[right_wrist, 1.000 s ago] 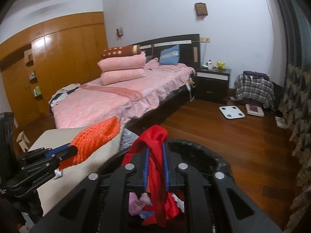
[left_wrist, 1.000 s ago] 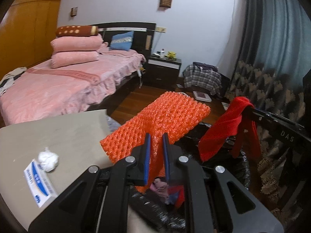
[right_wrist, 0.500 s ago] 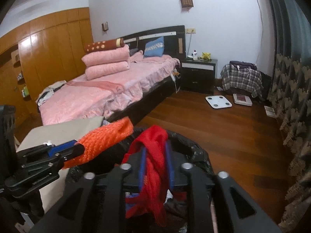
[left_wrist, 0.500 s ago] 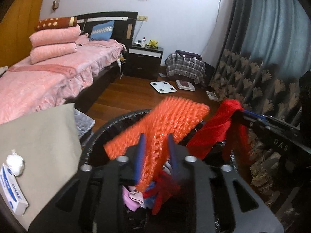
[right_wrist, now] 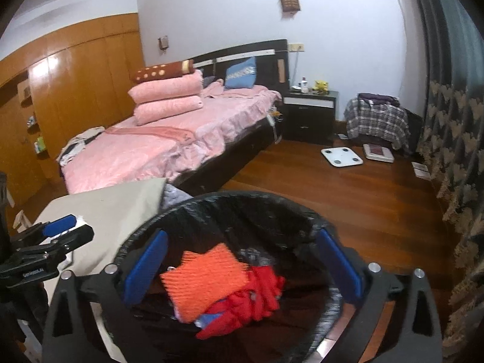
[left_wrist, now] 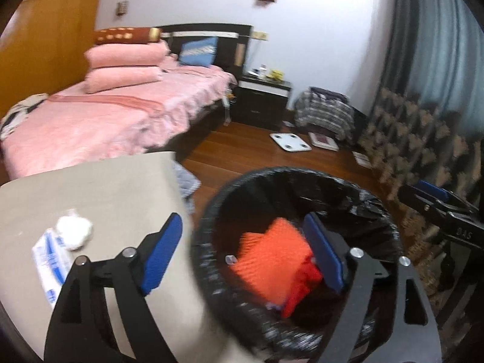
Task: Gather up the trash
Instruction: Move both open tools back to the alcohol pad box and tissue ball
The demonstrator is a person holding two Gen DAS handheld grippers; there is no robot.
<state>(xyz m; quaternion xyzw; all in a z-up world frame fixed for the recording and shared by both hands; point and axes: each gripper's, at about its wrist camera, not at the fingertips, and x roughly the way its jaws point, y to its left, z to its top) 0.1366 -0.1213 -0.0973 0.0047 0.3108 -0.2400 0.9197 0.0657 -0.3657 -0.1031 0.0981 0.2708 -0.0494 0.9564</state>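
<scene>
On the table (left_wrist: 106, 187), near its left edge, a crumpled white tissue (left_wrist: 74, 231) rests against a blue-and-white packet (left_wrist: 50, 267), both untouched and, by my judgement, the next trash to collect. The left gripper (left_wrist: 242, 254), which half a second ago pinched the orange mesh sheet (left_wrist: 272, 260), now stands spread wide and empty, one pad over the table's right edge and the other over the bin (left_wrist: 375, 208). The sheet has dropped into the black-lined bin and lies on the pile there, beside the red cloth (right_wrist: 263, 287). The right gripper (right_wrist: 242, 269), which held that cloth a moment ago, is likewise spread apart above the bin's mouth with nothing between its pads. Both releases look done, so this pair of items counts as collected, and the hands are free to go back to the table. Beyond, the room holds a pink bed (right_wrist: 157, 151) at left, a dark nightstand (right_wrist: 311, 115), a white scale (right_wrist: 341, 156) on the wooden floor, and patterned curtains (right_wrist: 453, 139) at far right.
</scene>
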